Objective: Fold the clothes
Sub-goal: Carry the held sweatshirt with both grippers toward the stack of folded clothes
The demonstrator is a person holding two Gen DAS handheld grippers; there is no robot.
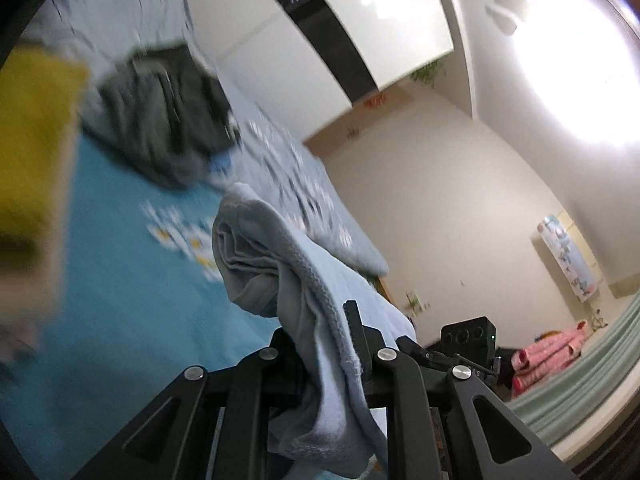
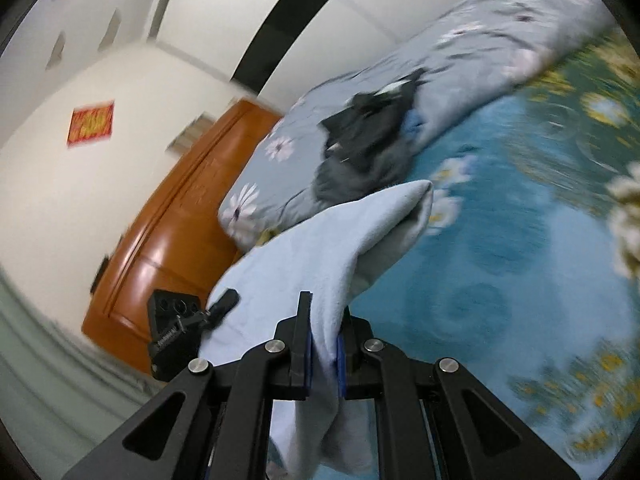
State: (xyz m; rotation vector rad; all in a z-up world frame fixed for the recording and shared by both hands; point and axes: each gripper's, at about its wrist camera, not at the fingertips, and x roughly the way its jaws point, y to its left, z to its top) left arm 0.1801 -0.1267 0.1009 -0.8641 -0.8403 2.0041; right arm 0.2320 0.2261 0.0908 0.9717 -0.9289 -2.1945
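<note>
A light blue garment [image 1: 304, 292] hangs between my two grippers above the bed. My left gripper [image 1: 326, 344] is shut on one edge of it, and the cloth bunches ahead of the fingers. My right gripper [image 2: 324, 340] is shut on another edge of the same garment [image 2: 320, 248], which drapes out ahead and down between the jaws. The other gripper shows in each view: the right one in the left wrist view [image 1: 468, 340], the left one in the right wrist view [image 2: 180, 320]. A dark grey pile of clothes [image 1: 168, 116] lies on the bed, also in the right wrist view [image 2: 368, 140].
The bed has a teal flowered sheet [image 2: 500, 240] and a grey-blue flowered duvet [image 2: 460, 60] along the wall. A blurred yellow thing [image 1: 36, 128] is at the left. A wooden headboard [image 2: 168, 248] is at the bed's end. Pink cloth [image 1: 548, 348] lies far right.
</note>
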